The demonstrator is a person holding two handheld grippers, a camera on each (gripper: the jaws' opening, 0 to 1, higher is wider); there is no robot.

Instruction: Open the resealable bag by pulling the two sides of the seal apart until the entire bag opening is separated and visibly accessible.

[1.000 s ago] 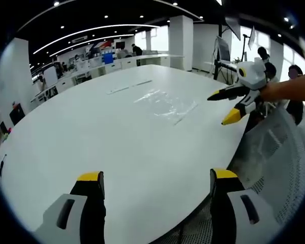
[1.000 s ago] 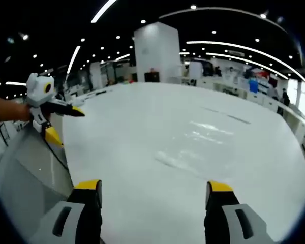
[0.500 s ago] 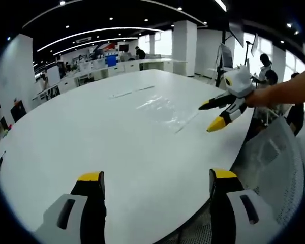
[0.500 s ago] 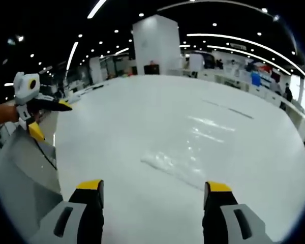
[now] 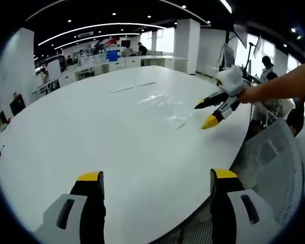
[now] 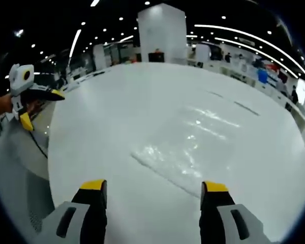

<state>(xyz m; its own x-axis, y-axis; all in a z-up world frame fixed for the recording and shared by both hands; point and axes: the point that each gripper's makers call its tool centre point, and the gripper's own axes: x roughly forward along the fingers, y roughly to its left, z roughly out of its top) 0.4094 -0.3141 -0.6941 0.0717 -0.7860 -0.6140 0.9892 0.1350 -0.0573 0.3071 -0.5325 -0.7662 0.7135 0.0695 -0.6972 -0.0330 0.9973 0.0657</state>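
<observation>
On the white counter (image 5: 91, 137) lies the clear bag (image 6: 178, 157) (flat); both hand-held grippers, left (image 5: 155, 180) and right (image 6: 152, 188), hover near it, jaws wide apart, holding nothing.

I see bright overhead ceiling strips (image 5: 107, 26), glare sheening the white table (image 6: 117, 132) and clear bag (image 6: 178, 155), heavy fisheye bending at edges, far office soft
</observation>
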